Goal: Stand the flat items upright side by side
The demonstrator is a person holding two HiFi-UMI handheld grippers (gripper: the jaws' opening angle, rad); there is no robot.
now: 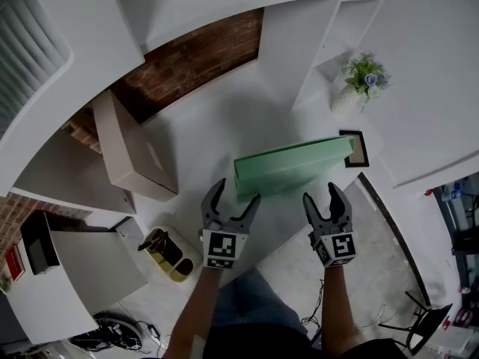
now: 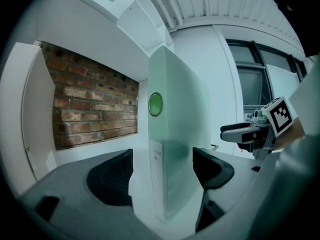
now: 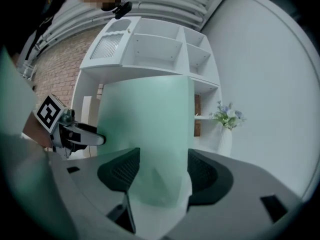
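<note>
Room: we look down into a white room with a window [image 2: 255, 91] on one wall, a slatted ceiling [image 2: 225, 6] above and a pale floor [image 1: 161, 305] below.
Shelving: a tall white shelf unit [image 3: 150, 41] with open compartments rises behind the work area.
Brick: we see red brick [image 1: 191, 54] filling the recess at the back.
Surface: a bare white surface [image 1: 202, 137] runs from the brick recess toward us, and both boxes stand on it.
Tan box: the tan box [image 1: 131, 155] stands on edge at the left, close to the brick, with bare white between it and the green one.
Green box: the green box [image 1: 292, 167] stands upright on a long edge at the middle of the surface, just ahead of both grippers. Its narrow end carries a round green sticker [image 2: 155, 104].
Left gripper: we see the left gripper [image 1: 238, 191] at the box's left end, its jaws well apart. The narrow end lines up in the gap, and white shows between it and the left pad.
Right gripper: the right gripper [image 1: 322, 193] holds its jaws wide. The box's green face fills the gap in its own view, and from above the fingertips stop just short of the box.
Floor object: a yellow-and-black object [image 1: 168, 254] lies on the floor at the lower left. We cannot tell what it is.
Picture frame: a black picture frame [image 1: 355, 149] sits just beside the box's right end.
Vase: a white vase [image 1: 346, 99] of flowers stands further back on the right.
</note>
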